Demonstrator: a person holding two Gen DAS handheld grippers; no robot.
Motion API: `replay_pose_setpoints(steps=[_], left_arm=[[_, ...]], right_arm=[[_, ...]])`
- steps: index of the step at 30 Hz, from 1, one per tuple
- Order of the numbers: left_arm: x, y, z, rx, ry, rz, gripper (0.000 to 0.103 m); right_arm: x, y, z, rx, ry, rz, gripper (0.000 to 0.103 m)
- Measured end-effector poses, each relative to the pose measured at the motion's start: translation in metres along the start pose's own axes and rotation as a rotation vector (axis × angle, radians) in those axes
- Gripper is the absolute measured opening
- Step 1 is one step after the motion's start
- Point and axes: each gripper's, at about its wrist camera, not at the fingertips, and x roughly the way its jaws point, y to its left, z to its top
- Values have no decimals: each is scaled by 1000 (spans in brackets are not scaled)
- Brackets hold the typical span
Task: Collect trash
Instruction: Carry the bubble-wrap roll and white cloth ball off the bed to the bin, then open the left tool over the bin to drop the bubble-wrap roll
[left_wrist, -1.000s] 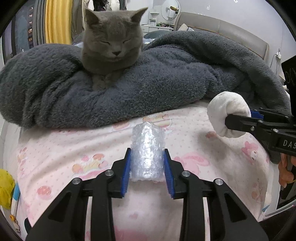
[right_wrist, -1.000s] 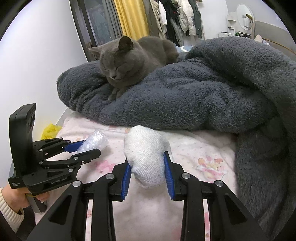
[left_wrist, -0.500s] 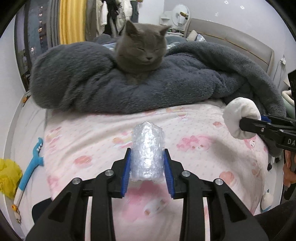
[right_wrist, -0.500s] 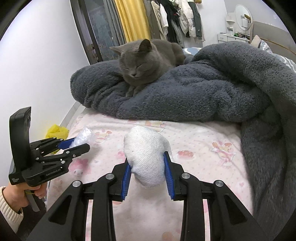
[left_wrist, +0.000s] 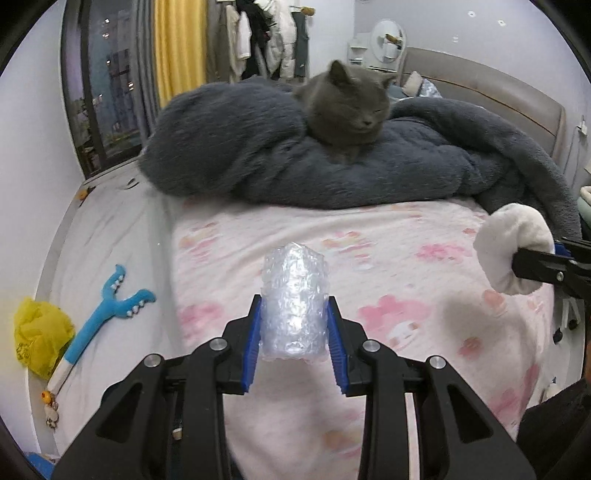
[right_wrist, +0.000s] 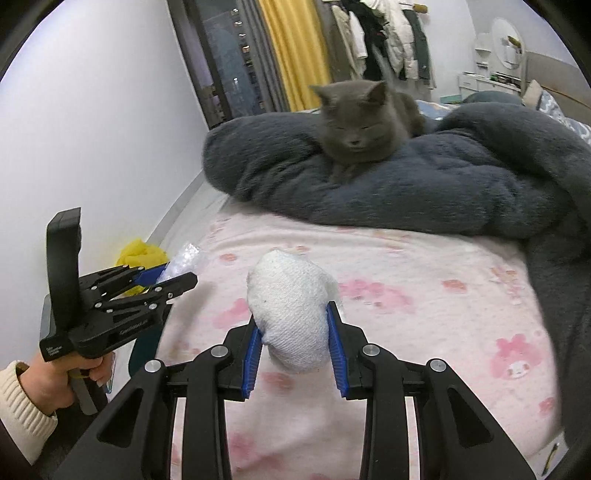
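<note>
Left gripper (left_wrist: 294, 334) clamps bubble wrap (left_wrist: 293, 306) upright; right gripper (right_wrist: 294, 332) grips a sock (right_wrist: 291, 310) upright; both have pulled back from the cat (left_wrist: 345, 112).

Ahead of me the pink sheet (left_wrist: 388, 280) lies bare across mid-frame — open passage. The grey blanket (left_wrist: 369, 177) with the cat (left_wrist: 347, 110) blocks the upper frame; a blue toy (left_wrist: 107, 314) and yellow bag (left_wrist: 40, 336) crowd lower left.

You see glossy, crinkled bubble wrap (left_wrist: 293, 306), a rough-knit white cloth wad (right_wrist: 291, 314), a fluffy grey blanket (left_wrist: 388, 173) (deep pile), matt pink bedsheet (left_wrist: 388, 266).
</note>
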Motion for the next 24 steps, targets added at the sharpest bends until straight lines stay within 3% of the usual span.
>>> replay_pose_setpoints(steps=[24], left_arm=[[16, 139, -75, -228, 249, 130, 36]], right_arm=[[74, 141, 17, -187, 53, 164, 33]])
